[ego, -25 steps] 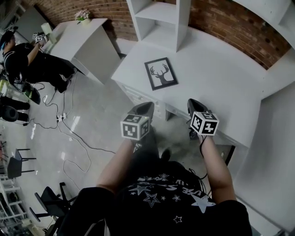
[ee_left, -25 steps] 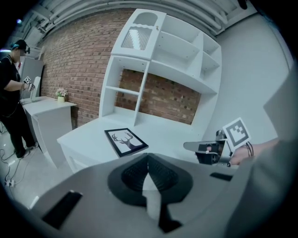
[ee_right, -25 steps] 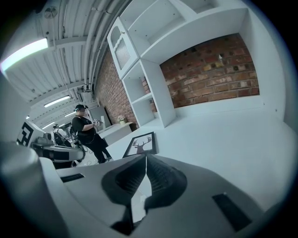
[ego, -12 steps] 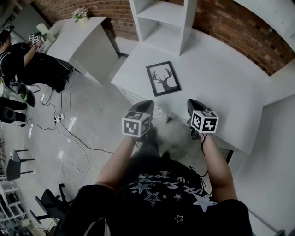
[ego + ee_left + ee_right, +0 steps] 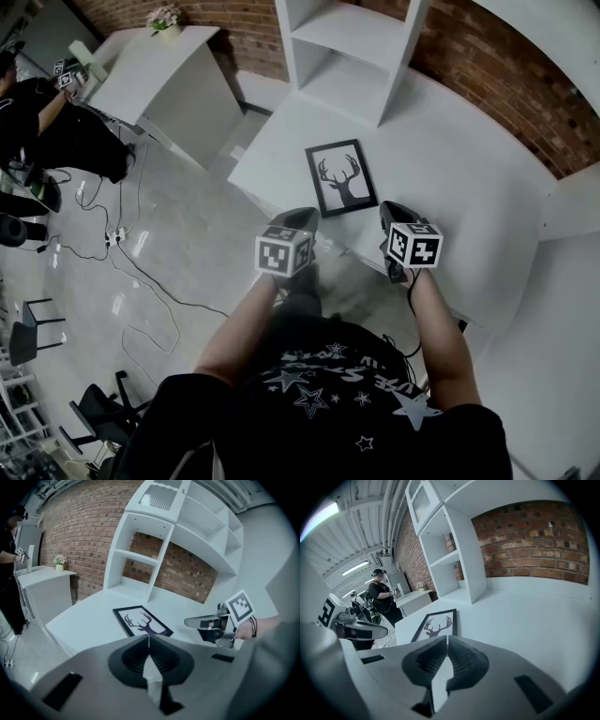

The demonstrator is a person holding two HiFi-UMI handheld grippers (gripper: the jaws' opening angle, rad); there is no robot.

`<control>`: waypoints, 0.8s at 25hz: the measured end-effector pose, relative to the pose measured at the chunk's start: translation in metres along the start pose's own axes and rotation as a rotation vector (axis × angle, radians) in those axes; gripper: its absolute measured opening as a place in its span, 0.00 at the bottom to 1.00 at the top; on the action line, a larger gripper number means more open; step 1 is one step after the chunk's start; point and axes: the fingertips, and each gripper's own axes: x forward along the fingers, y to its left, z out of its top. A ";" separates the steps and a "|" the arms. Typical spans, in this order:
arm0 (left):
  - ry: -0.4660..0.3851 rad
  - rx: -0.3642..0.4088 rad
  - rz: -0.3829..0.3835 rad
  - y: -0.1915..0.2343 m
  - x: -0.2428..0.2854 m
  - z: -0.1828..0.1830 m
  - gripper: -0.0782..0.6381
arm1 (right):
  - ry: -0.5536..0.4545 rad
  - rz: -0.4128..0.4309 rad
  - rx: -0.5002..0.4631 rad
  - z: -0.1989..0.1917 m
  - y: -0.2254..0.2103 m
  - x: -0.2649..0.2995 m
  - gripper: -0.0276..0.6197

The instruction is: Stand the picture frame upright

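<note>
A black picture frame (image 5: 341,178) with a deer-antler print lies flat on the white table (image 5: 450,187), near its front left corner. Both grippers hover just short of the frame's near edge. My left gripper (image 5: 305,217) is at the table's front edge, shut with nothing between its jaws. My right gripper (image 5: 392,208) is beside it to the right, also shut and empty. From the left gripper view (image 5: 149,637) the frame (image 5: 142,620) lies just ahead, with the right gripper (image 5: 188,621) off to the right. The right gripper view (image 5: 446,639) has the frame (image 5: 436,625) ahead and the left gripper (image 5: 380,631) at left.
A tall white shelf unit (image 5: 347,47) stands at the table's back against a brick wall (image 5: 506,66). A second white desk (image 5: 173,80) with a flower pot (image 5: 164,17) is at far left, where a person (image 5: 42,122) sits. Cables (image 5: 141,272) trail across the floor.
Both grippers have moved forward together toward the frame, which now sits closer to them in the head view. Both stay shut.
</note>
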 end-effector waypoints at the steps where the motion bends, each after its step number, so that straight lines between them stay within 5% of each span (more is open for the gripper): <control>1: 0.005 -0.005 0.003 0.005 0.003 0.001 0.13 | 0.008 0.000 0.001 0.001 0.000 0.005 0.07; 20: 0.146 -0.124 0.005 0.054 0.064 0.010 0.20 | 0.079 -0.082 0.038 0.012 -0.025 0.047 0.07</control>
